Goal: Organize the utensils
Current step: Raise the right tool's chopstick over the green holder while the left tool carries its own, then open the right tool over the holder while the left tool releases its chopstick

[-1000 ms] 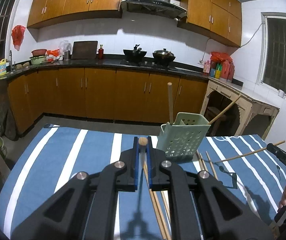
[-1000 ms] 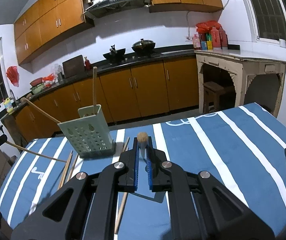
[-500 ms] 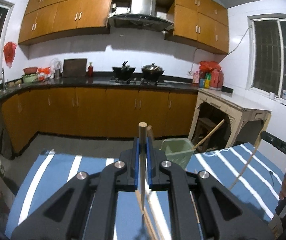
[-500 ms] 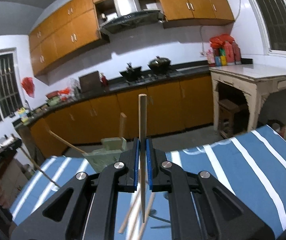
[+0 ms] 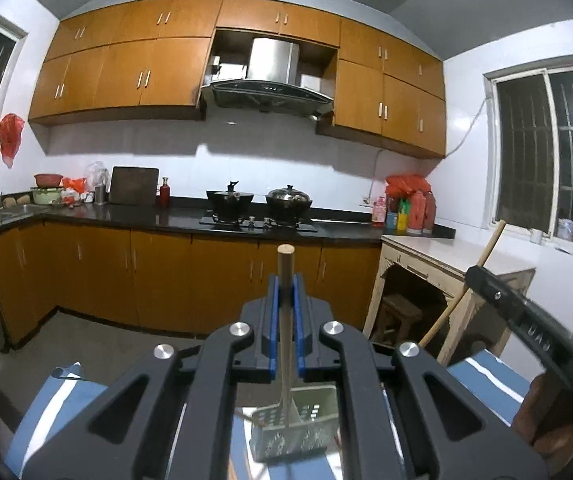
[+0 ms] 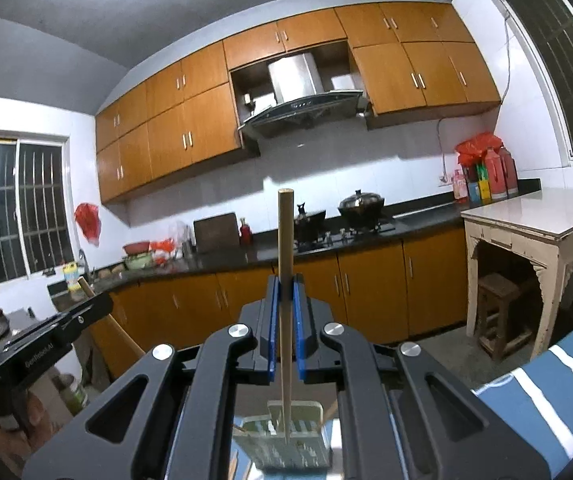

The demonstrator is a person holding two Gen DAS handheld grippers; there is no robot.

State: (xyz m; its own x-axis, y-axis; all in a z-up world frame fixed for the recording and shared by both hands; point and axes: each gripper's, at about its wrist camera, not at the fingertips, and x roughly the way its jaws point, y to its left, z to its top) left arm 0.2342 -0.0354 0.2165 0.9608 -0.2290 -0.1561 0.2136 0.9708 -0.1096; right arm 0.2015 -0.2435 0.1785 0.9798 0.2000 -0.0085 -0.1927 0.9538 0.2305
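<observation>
My left gripper (image 5: 285, 290) is shut on a wooden chopstick (image 5: 285, 320) held upright, its lower tip over the green perforated utensil holder (image 5: 292, 424) seen below between the arms. My right gripper (image 6: 285, 290) is shut on another wooden chopstick (image 6: 285, 280), also upright, its tip pointing down into the green holder (image 6: 286, 440). The right gripper with its chopstick (image 5: 486, 244) shows at the right edge of the left wrist view. The left gripper (image 6: 42, 344) shows at the left of the right wrist view.
The blue and white striped tablecloth (image 6: 538, 400) lies below both grippers (image 5: 46, 412). Kitchen cabinets (image 5: 166, 280), a stove with pots (image 5: 258, 204) and a white side table (image 6: 534, 236) stand behind.
Both grippers have risen and tilted up with their chopsticks, from low over the cloth to upright over the holder. The holder now lies directly beneath the tips.
</observation>
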